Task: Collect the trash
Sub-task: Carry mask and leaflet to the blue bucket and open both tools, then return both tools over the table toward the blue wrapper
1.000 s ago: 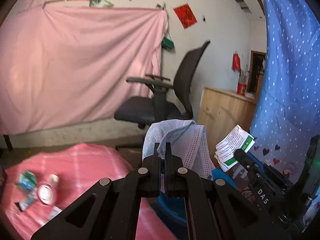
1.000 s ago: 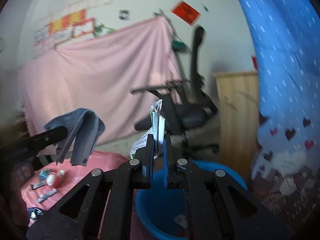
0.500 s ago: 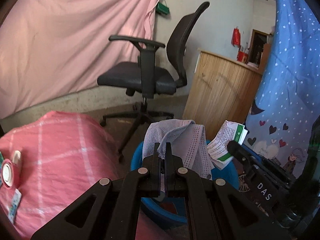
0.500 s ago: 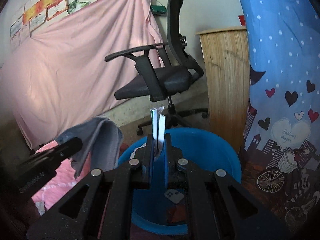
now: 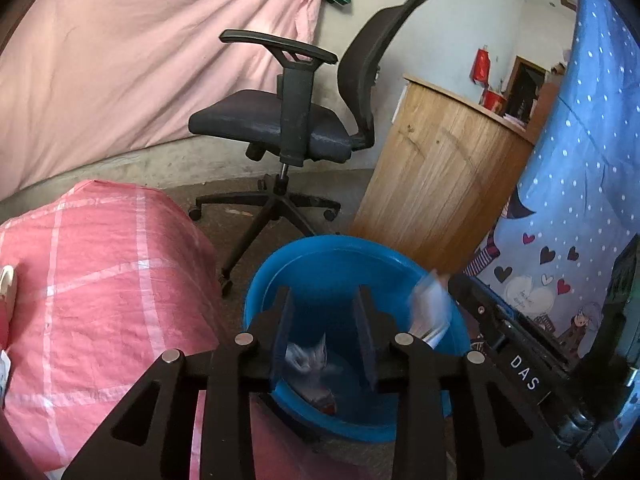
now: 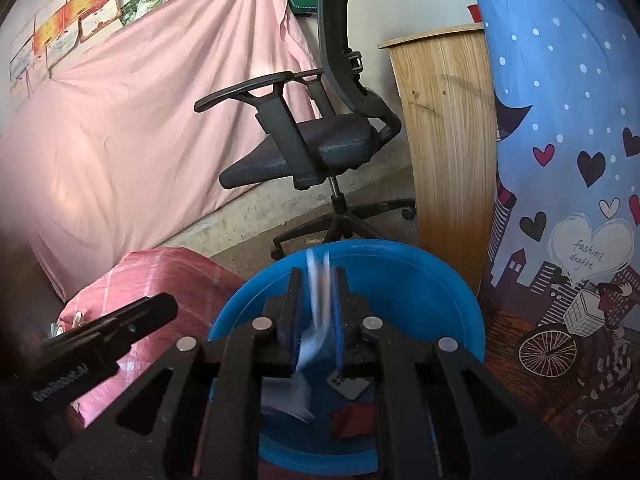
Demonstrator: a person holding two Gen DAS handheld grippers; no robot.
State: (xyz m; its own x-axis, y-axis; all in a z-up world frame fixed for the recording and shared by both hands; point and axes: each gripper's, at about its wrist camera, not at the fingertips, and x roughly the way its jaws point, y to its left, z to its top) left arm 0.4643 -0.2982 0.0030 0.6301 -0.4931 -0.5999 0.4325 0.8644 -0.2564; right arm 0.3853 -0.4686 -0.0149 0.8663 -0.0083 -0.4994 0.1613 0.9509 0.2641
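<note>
Left wrist view: left gripper (image 5: 325, 322) spread wide, empty, over the blue bucket (image 5: 316, 248); crumpled mask (image 5: 308, 360) lies inside, soft and light, pinch any fold. Right gripper (image 6: 318, 304) slightly parted, blurred folded paper (image 6: 318, 312) slipping between its fingers into the bucket; thin, flimsy, take by an edge. Office chair (image 5: 288, 120) beyond the bucket.
</note>
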